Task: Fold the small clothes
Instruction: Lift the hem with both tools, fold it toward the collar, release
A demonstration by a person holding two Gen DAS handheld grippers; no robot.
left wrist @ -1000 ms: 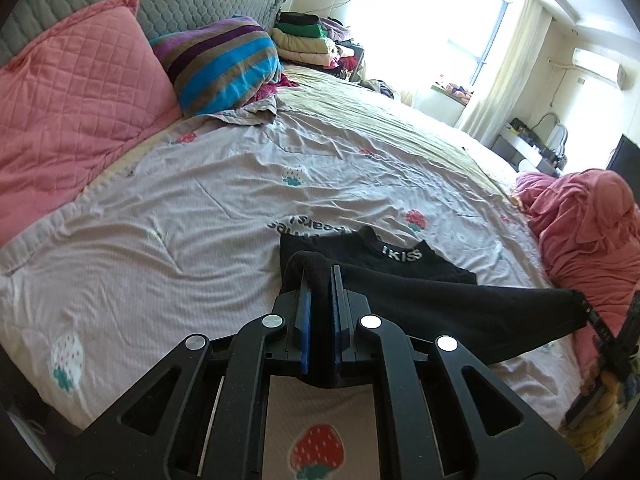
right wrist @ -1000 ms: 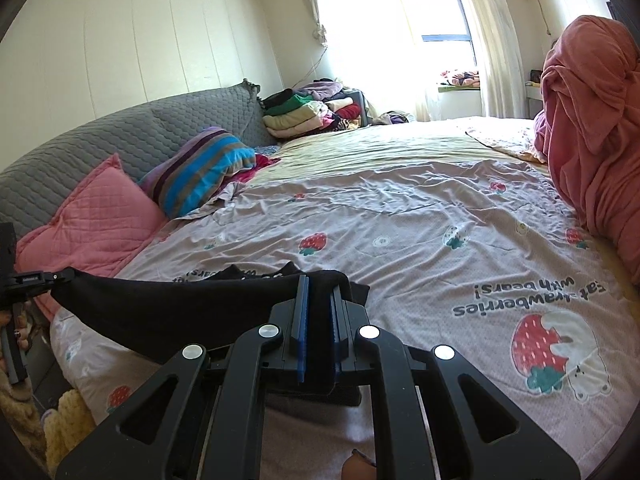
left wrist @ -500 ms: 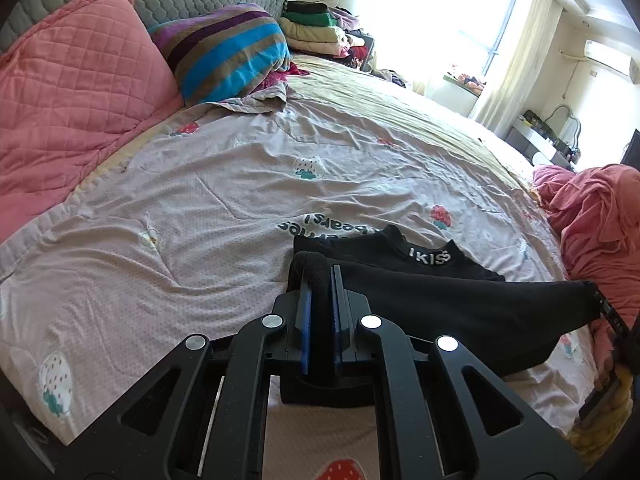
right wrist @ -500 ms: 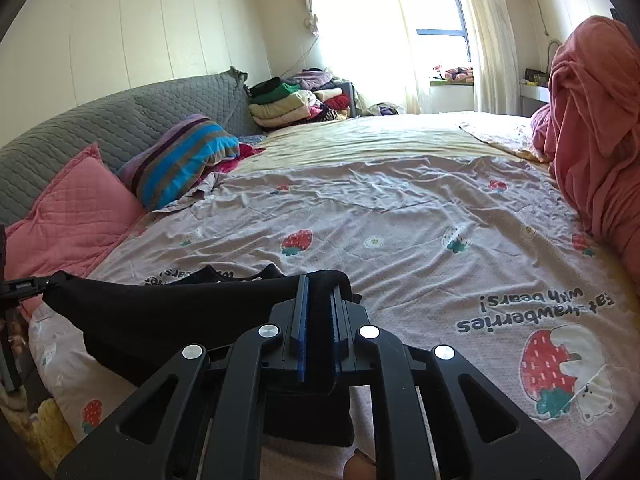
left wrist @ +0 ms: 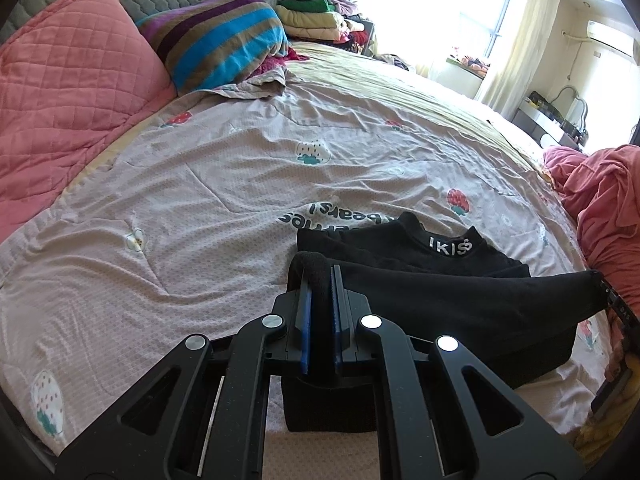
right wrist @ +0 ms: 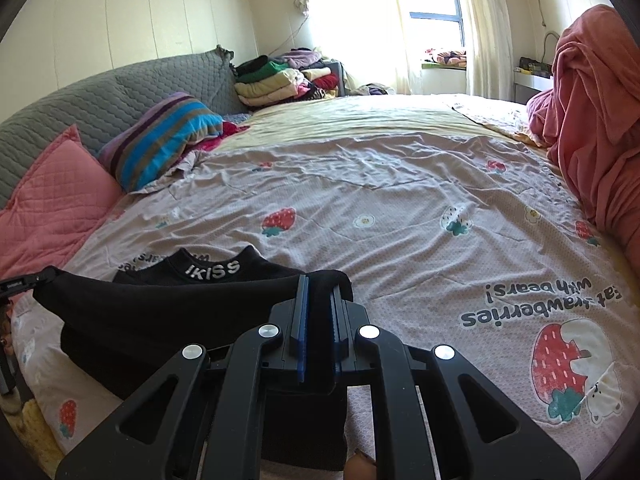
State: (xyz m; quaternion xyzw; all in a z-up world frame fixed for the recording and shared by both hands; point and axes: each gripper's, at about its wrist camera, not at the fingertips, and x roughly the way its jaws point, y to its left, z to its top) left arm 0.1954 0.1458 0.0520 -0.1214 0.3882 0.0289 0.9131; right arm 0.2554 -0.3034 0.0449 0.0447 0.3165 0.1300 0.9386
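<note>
A small black garment [left wrist: 460, 304] with a white "IKISS" collar band [left wrist: 450, 247] lies on the strawberry-print bedspread [left wrist: 240, 184]. My left gripper [left wrist: 319, 280] is shut on its left bottom corner. The right gripper [right wrist: 319, 292] is shut on the opposite corner of the same garment [right wrist: 160, 312]. The held edge stretches taut between them, doubled over toward the collar [right wrist: 214, 271], just above the lower layer. In the left wrist view the right gripper's tip [left wrist: 612, 300] shows at the far right. The left gripper's tip [right wrist: 20, 284] shows at the left edge of the right wrist view.
A pink quilted pillow [left wrist: 68, 92] and a striped pillow [left wrist: 216, 44] lean on the grey headboard [right wrist: 112, 96]. Stacked folded clothes [right wrist: 280, 80] sit at the bed's far end. A heaped pink blanket [right wrist: 592, 120] lies along the right side. Bare bedspread [right wrist: 400, 208] stretches beyond the garment.
Both grippers have moved forward and down, carrying the garment's held edge closer to the collar and lower toward the bed. Both stayed shut.
</note>
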